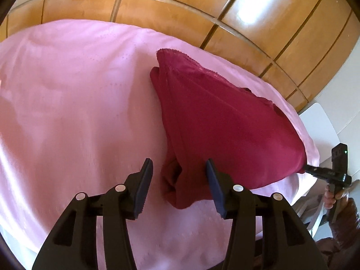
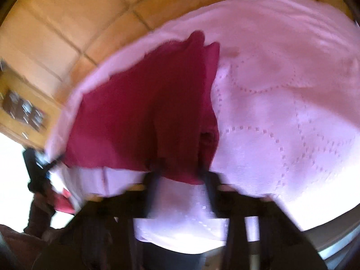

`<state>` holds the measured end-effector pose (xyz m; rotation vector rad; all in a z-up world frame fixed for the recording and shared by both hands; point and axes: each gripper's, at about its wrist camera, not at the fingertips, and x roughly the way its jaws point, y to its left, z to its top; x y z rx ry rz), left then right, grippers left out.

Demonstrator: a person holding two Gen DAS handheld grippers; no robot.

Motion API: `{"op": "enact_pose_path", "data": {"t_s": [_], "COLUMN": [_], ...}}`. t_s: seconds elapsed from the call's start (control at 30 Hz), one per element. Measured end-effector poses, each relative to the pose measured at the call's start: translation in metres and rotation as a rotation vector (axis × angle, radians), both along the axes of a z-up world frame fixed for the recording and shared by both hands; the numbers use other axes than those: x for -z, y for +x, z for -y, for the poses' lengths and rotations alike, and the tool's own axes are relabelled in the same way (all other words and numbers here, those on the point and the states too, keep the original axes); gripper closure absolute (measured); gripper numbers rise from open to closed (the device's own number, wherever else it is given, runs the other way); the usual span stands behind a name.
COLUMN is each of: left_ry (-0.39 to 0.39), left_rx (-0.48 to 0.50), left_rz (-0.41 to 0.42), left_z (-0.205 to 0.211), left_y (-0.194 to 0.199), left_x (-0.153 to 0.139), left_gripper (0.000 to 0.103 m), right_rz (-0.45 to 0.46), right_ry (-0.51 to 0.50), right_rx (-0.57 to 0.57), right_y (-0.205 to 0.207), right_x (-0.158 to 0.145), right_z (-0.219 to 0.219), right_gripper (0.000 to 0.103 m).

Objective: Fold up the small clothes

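Observation:
A dark red garment with a lace edge (image 1: pixel 216 121) lies on a pink cloth (image 1: pixel 78 94). My left gripper (image 1: pixel 178 168) is open, its fingers either side of the garment's bunched near end. In the left wrist view another gripper (image 1: pixel 315 169) touches the garment's right corner at the cloth's edge; whether it grips is unclear. The right wrist view is blurred: the red garment (image 2: pixel 139 117) lies ahead, and my right gripper (image 2: pixel 180 175) is open with its fingers at the garment's near edge.
The pink cloth (image 2: pixel 281 101) covers a table with an orange tiled floor (image 1: pixel 180 4) beyond it. A white chair (image 1: pixel 319 119) stands at the right. A wooden shelf with small items (image 2: pixel 20 108) is at the left in the right wrist view.

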<state>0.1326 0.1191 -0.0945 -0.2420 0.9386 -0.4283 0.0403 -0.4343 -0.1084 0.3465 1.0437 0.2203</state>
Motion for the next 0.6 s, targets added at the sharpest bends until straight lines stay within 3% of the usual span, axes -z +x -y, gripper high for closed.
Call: {"op": "enact_pose_path", "data": {"t_s": [0.13, 0.23, 0.37, 0.43, 0.47, 0.6], "left_ry": [0.071, 0.105, 0.049, 0.006, -0.01, -0.063], "left_rx": [0.017, 0.026, 0.005, -0.004, -0.008, -0.02], "left_rz": [0.015, 0.009, -0.001, -0.003, -0.003, -0.007], "left_z": [0.005, 0.005, -0.012, -0.023, -0.027, -0.041], "left_y": [-0.005, -0.007, -0.011, -0.016, -0.018, -0.03], "left_x": [0.003, 0.007, 0.005, 0.002, 0.002, 0.002], "left_gripper": [0.056, 0.056, 0.056, 0.056, 0.056, 0.055], "right_rz": [0.044, -0.055, -0.034, -0.037, -0.033, 0.058], "right_ry": [-0.053, -0.158, -0.141, -0.187, -0.204, -0.203], "right_rx": [0.049, 0.007, 0.04, 0.045, 0.057, 0.114], "right_y": [-0.006, 0.0, 0.001, -0.002, -0.004, -0.008], "right_x": [-0.015, 0.019, 0.017, 0.013, 0.01, -0.019], "right_z": [0.02, 0.008, 0.007, 0.01, 0.012, 0.012], "right_gripper": [0.097, 0.097, 0.094, 0.078, 0.061, 0.058]}}
